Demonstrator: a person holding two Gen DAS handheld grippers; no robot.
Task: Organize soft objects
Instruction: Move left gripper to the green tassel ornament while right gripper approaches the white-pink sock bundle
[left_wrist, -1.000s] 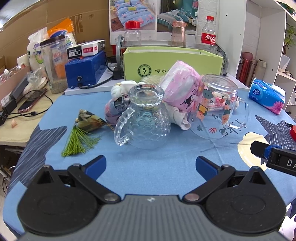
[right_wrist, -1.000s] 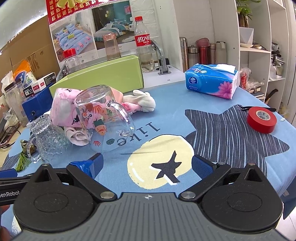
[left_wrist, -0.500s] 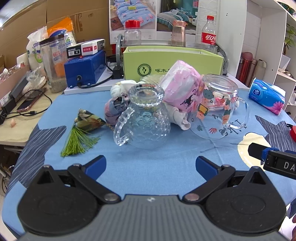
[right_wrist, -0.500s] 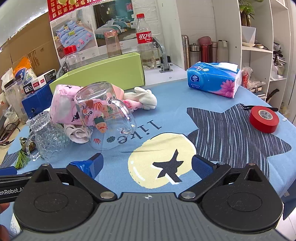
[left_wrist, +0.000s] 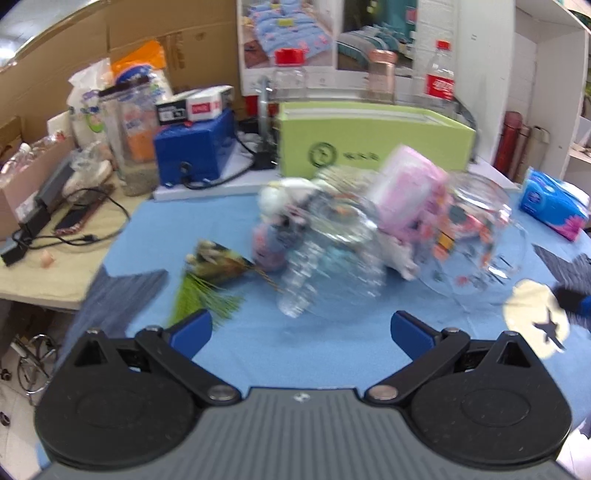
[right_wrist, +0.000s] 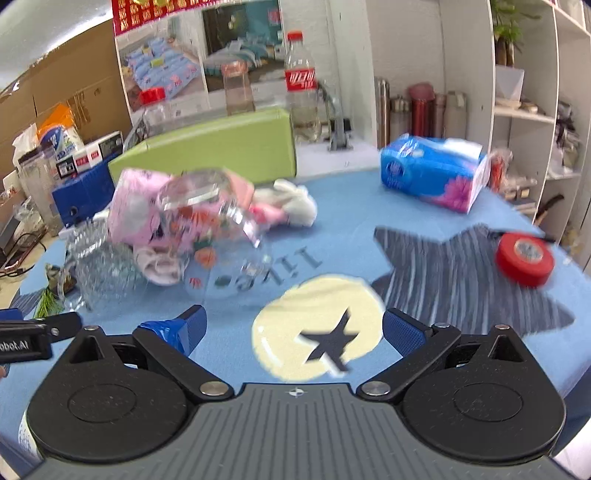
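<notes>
A heap of soft things lies mid-table: a pink printed cloth bundle (left_wrist: 410, 188) (right_wrist: 136, 206), a white plush toy (left_wrist: 280, 195) (right_wrist: 295, 201), a small purple-grey cloth (left_wrist: 269, 247) and a whitish sock (right_wrist: 159, 264). A ribbed glass jug (left_wrist: 332, 266) (right_wrist: 99, 266) and a painted glass mug (left_wrist: 480, 236) (right_wrist: 218, 240) stand in front of the heap. My left gripper (left_wrist: 301, 328) is open and empty, short of the jug. My right gripper (right_wrist: 291, 326) is open and empty, over the blue tablecloth (right_wrist: 332, 266) near the mug. Both views are blurred.
A green box (left_wrist: 373, 140) (right_wrist: 218, 151) stands behind the heap. A tissue pack (right_wrist: 432, 177), a red tape roll (right_wrist: 524, 258), a green tassel charm (left_wrist: 210, 277), a blue device (left_wrist: 195, 147), bottles and jars ring the table. Shelves stand at right.
Both grippers have moved; the views are now motion-blurred and the heap sits a little nearer. The left gripper's view has swung slightly right. Nothing has been taken hold of.
</notes>
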